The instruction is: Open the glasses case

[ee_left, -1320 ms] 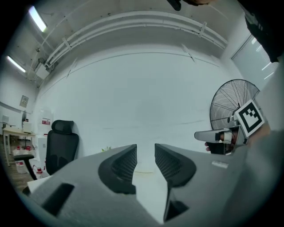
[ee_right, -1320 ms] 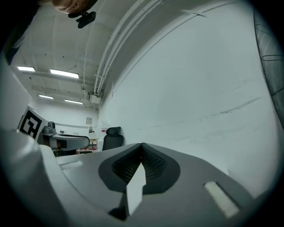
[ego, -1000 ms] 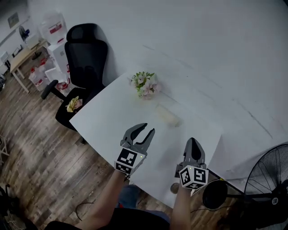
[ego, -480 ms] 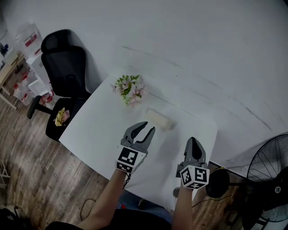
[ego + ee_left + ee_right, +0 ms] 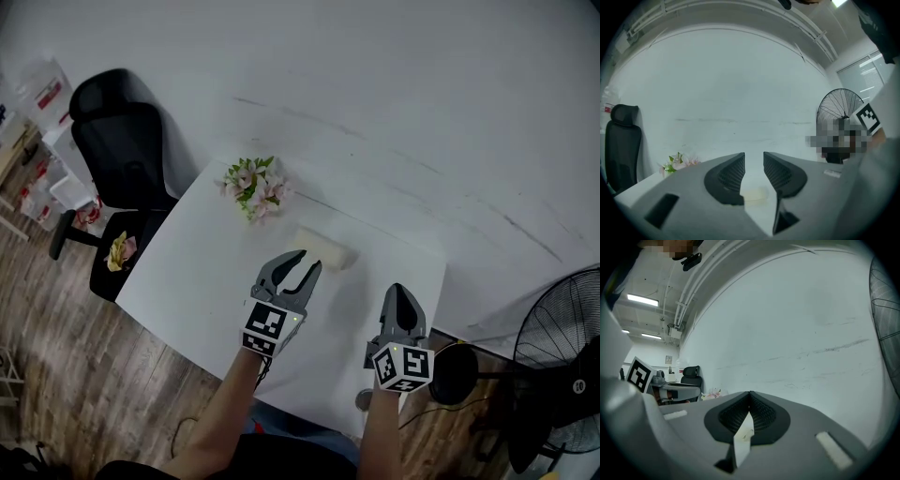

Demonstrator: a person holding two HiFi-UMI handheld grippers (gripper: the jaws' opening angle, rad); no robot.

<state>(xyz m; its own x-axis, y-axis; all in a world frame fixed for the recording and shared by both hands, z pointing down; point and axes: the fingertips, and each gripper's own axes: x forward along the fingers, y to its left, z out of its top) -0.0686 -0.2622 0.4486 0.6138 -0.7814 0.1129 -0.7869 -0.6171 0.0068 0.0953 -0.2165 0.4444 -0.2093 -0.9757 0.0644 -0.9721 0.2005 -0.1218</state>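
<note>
1. 2 grippers are held above a white table (image 5: 192,272), each in one of the person's hands, both pointing toward the pale wall.
2. Between them and the wall lies the glasses case (image 5: 324,249), a pale cream oblong, flat on the table with its lid down.
3. In the head view, the left gripper (image 5: 307,261) has its jaws parted with nothing between the pads.
4. Its tips are just short of the case's near edge, and the case sits ahead of them, slightly toward the person's right.
5. In the left gripper view, the left gripper (image 5: 753,157) shows a clear gap between its 2 ribbed pads. The glasses case (image 5: 754,193) appears low in that gap, on the table beyond the jaws and not touching either one.
6. The right gripper (image 5: 400,291) is nearer the table's right side, well apart from the case.
7. In the right gripper view, the right gripper (image 5: 750,393) has its jaw tips pressed together and grips nothing.
8. A small bunch of pink flowers (image 5: 251,186) stands on the table's far left part, near the case but not touching it.
9. 1 black office chair (image 5: 117,141) stands off the table's left side, and 1 black fan (image 5: 562,375) stands to the right.
</note>
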